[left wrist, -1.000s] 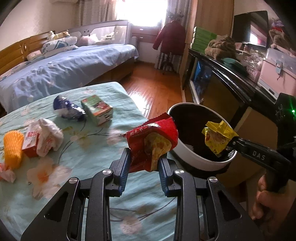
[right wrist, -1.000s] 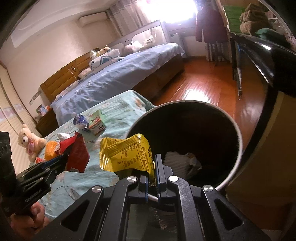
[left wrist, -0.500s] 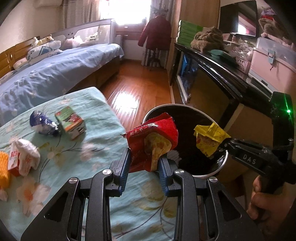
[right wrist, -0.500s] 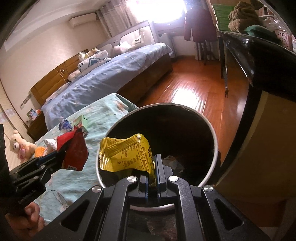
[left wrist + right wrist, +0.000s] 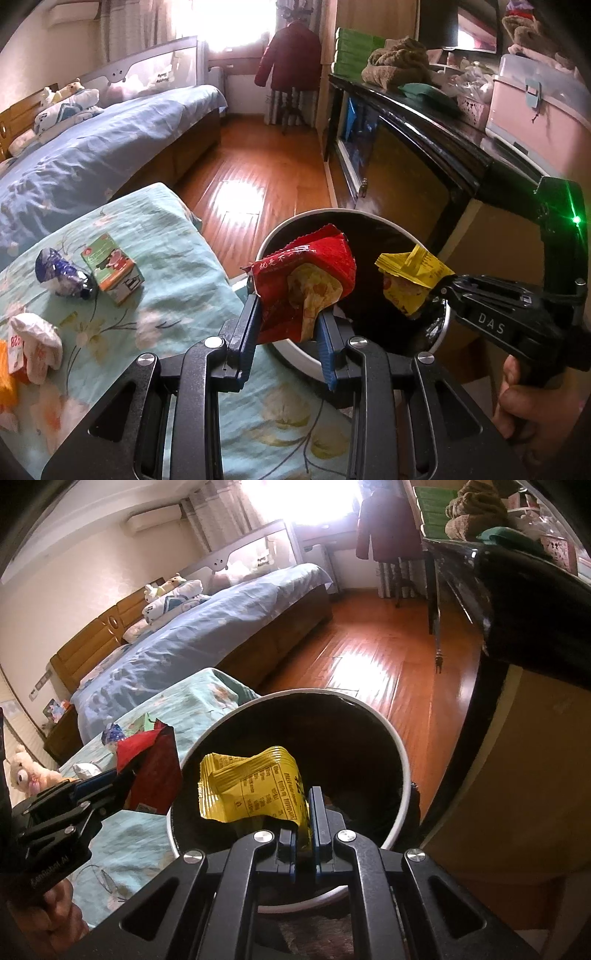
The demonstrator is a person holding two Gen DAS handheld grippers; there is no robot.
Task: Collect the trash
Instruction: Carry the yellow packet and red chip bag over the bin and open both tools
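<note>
Red wrapper (image 5: 303,284) clamped in left gripper (image 5: 286,332) jaws, held at the bin (image 5: 295,350) near rim, level with the counter (image 5: 177,266) edge. Yellow wrapper (image 5: 255,786) pinched tight in right gripper (image 5: 304,830) jaws, over the bin mouth. Both grippers point forward, side by side. On the counter: one green carton (image 5: 112,267), one blue foil wad (image 5: 61,273), one white crumple (image 5: 35,341).
</note>
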